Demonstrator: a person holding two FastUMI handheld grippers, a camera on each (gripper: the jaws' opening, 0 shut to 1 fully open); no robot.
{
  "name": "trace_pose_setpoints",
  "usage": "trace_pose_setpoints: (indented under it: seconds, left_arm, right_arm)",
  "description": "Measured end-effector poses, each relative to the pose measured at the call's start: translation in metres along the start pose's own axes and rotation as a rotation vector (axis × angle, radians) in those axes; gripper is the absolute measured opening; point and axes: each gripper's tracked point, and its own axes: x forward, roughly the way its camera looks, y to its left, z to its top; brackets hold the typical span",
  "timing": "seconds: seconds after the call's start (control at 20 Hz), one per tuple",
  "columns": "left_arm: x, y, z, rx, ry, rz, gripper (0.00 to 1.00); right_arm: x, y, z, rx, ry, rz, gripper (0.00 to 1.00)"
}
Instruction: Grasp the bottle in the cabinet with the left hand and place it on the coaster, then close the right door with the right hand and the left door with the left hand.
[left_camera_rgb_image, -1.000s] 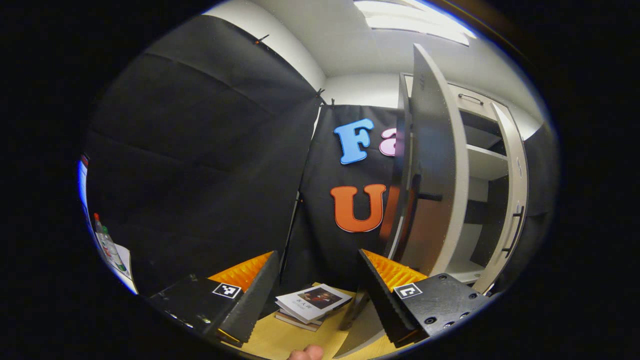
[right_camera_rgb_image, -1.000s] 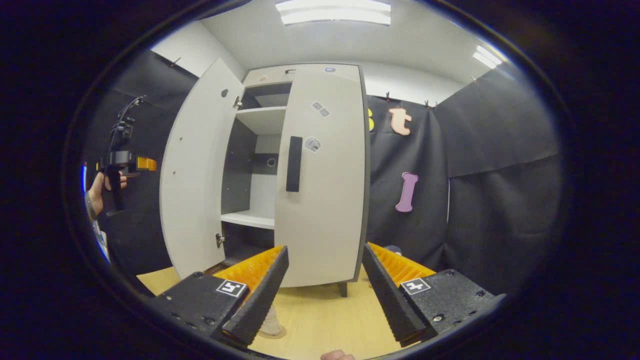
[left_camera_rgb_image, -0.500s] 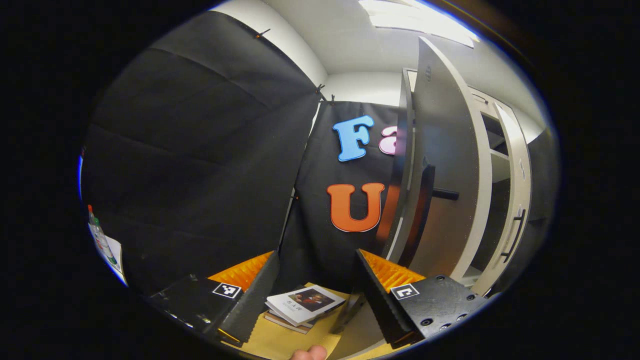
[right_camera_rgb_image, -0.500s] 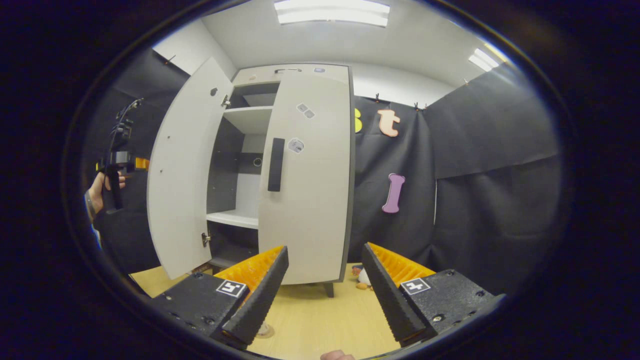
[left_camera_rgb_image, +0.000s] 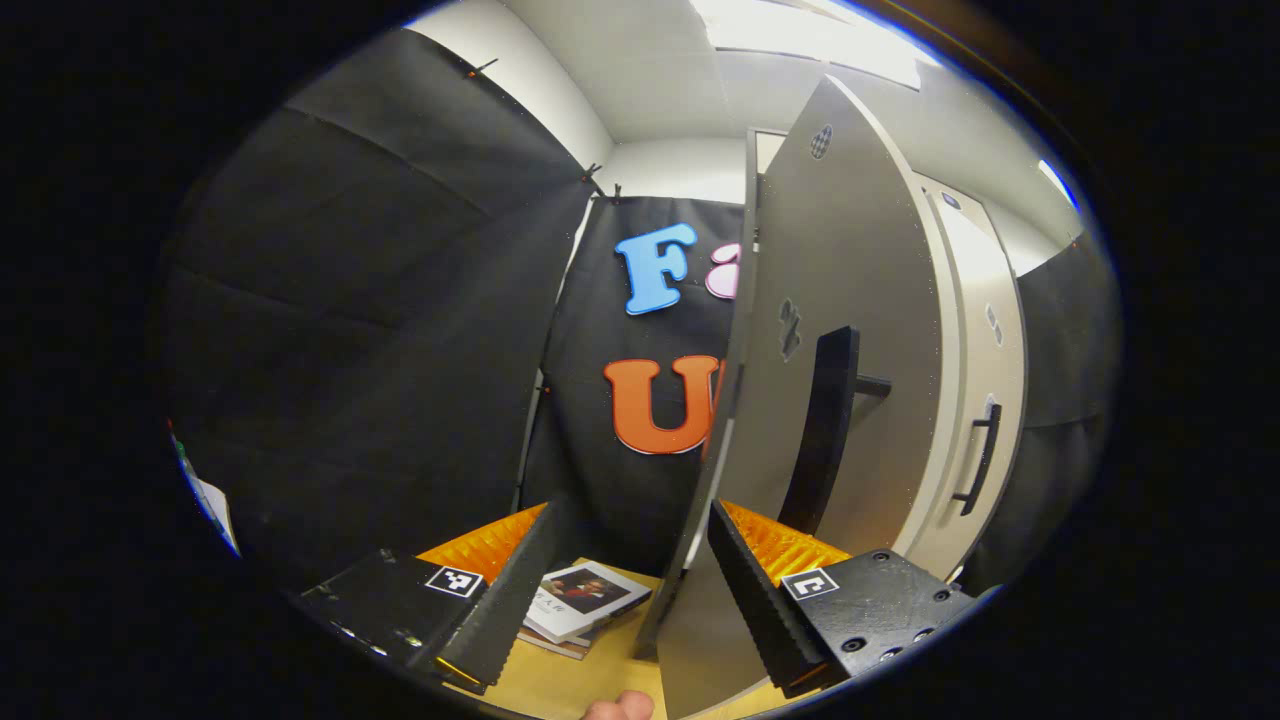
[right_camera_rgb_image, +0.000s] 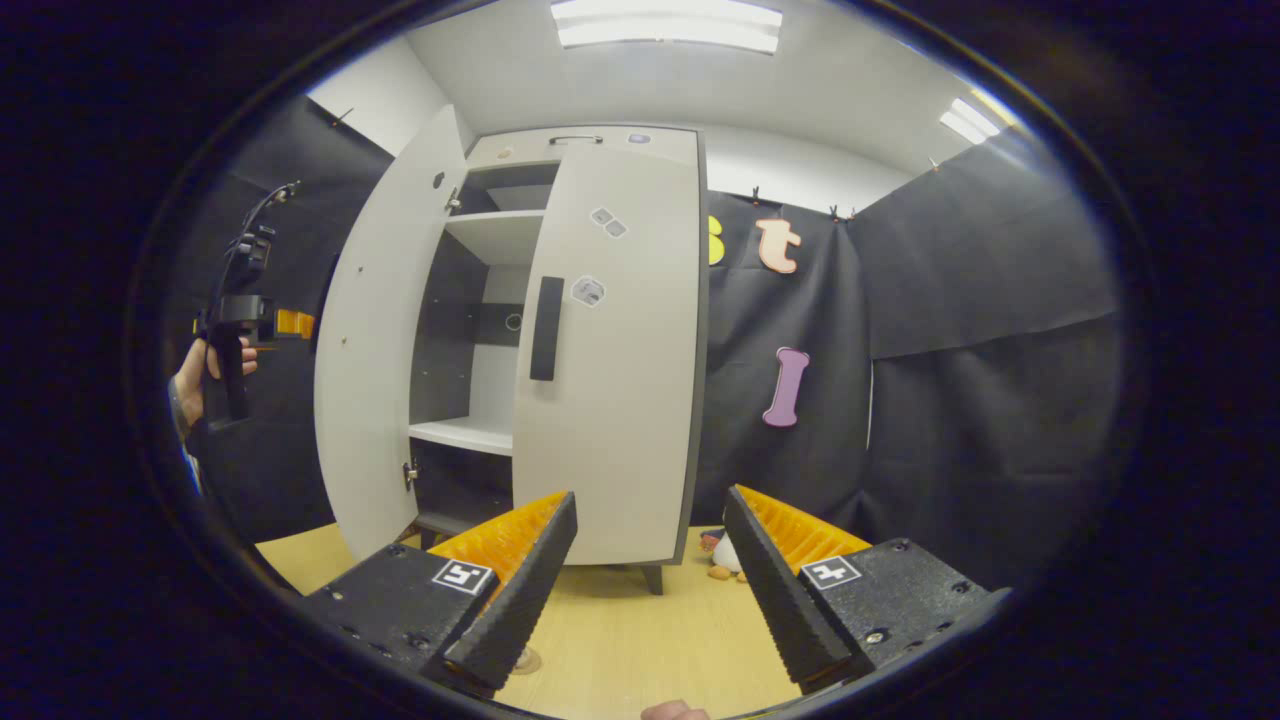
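Observation:
In the right gripper view the pale cabinet (right_camera_rgb_image: 560, 150) has its right door (right_camera_rgb_image: 620, 400) shut and its left door (right_camera_rgb_image: 375, 340) standing partly open, showing bare shelves (right_camera_rgb_image: 470, 435). A hand holds my left gripper (right_camera_rgb_image: 290, 325) just beyond that door's outer face. In the left gripper view the left door (left_camera_rgb_image: 850, 260) with its dark handle (left_camera_rgb_image: 820, 430) stands right ahead, its lower part behind my right-hand finger. My left gripper (left_camera_rgb_image: 625, 590) is open and holds nothing. My right gripper (right_camera_rgb_image: 650, 580) is open, back from the cabinet. A coaster's edge (right_camera_rgb_image: 524, 660) peeks beside one finger.
A stack of books (left_camera_rgb_image: 585, 595) lies on the wooden tabletop (right_camera_rgb_image: 640, 640) left of the cabinet. A small toy (right_camera_rgb_image: 725, 555) sits by the cabinet's right foot. Black cloth walls close in the booth on both sides.
The left door has swung toward the cabinet, narrowing the gap. My left gripper has followed it round to the right. My right gripper has drawn back slightly from the shut right door.

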Motion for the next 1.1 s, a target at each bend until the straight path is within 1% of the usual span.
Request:
trace_pose_setpoints:
  seconds: [0.05,0.25,0.3,0.35,0.4,0.45,0.5,0.55,0.6,0.65,0.7,0.75,0.8,0.85,0.9,0.95,1.1]
  left_arm:
    - [0.001,-0.010,-0.002,0.003,0.001,-0.026,0.93]
    - [0.006,-0.049,-0.009,0.006,-0.002,-0.117,0.93]
    - [0.008,-0.057,-0.010,0.001,-0.002,-0.134,0.99]
    - [0.011,-0.063,-0.013,-0.002,0.005,-0.155,0.99]
    - [0.010,-0.063,-0.017,0.004,0.015,-0.151,0.94]
    - [0.009,-0.059,-0.016,0.019,0.006,-0.134,0.99]
    - [0.007,-0.057,-0.014,0.032,-0.009,-0.120,0.95]
    - [0.005,-0.056,-0.013,0.045,-0.018,-0.115,0.99]
    - [0.002,-0.058,-0.013,0.056,-0.025,-0.115,0.95]
    - [-0.004,-0.059,-0.012,0.065,-0.028,-0.116,0.95]
    - [-0.010,-0.060,-0.010,0.069,-0.033,-0.120,0.99]
    - [-0.017,-0.063,-0.008,0.067,-0.037,-0.127,0.95]
    - [-0.025,-0.067,-0.008,0.067,-0.040,-0.135,0.95]
    - [-0.034,-0.068,-0.009,0.070,-0.040,-0.140,0.95]
    - [-0.042,-0.072,-0.011,0.074,-0.038,-0.149,0.97]
    - [-0.054,-0.076,-0.013,0.077,-0.038,-0.154,0.99]
    - [-0.085,-0.087,-0.029,0.091,-0.046,-0.165,0.99]
  right_arm:
    - [0.000,-0.002,0.001,0.001,-0.002,-0.005,0.97]
    - [-0.002,-0.008,0.002,0.010,-0.005,-0.021,0.97]
    - [-0.003,-0.011,0.001,0.011,-0.003,-0.027,0.97]
    - [-0.003,-0.014,0.000,0.008,0.000,-0.034,0.97]
    - [-0.003,-0.018,-0.002,0.004,0.002,-0.043,0.97]
    - [-0.006,-0.019,-0.004,0.000,0.006,-0.050,0.97]
    - [-0.008,-0.020,-0.006,-0.002,0.009,-0.056,0.97]
    - [-0.011,-0.019,-0.007,-0.002,0.010,-0.057,0.97]
    - [-0.003,-0.022,-0.003,0.000,0.012,-0.057,0.97]
    - [-0.003,-0.022,-0.004,0.003,0.014,-0.055,0.93]
    - [-0.001,-0.021,-0.004,0.007,0.014,-0.054,0.97]
    - [0.000,-0.021,-0.004,0.012,0.013,-0.051,0.97]
    - [0.001,-0.019,-0.004,0.017,0.015,-0.048,0.97]
    - [0.002,-0.016,-0.005,0.024,0.015,-0.041,0.94]
    - [0.005,-0.014,-0.005,0.031,0.018,-0.034,0.94]
    - [0.005,-0.012,-0.006,0.038,0.020,-0.026,0.97]
    - [0.007,-0.005,-0.007,0.045,0.022,-0.003,0.97]
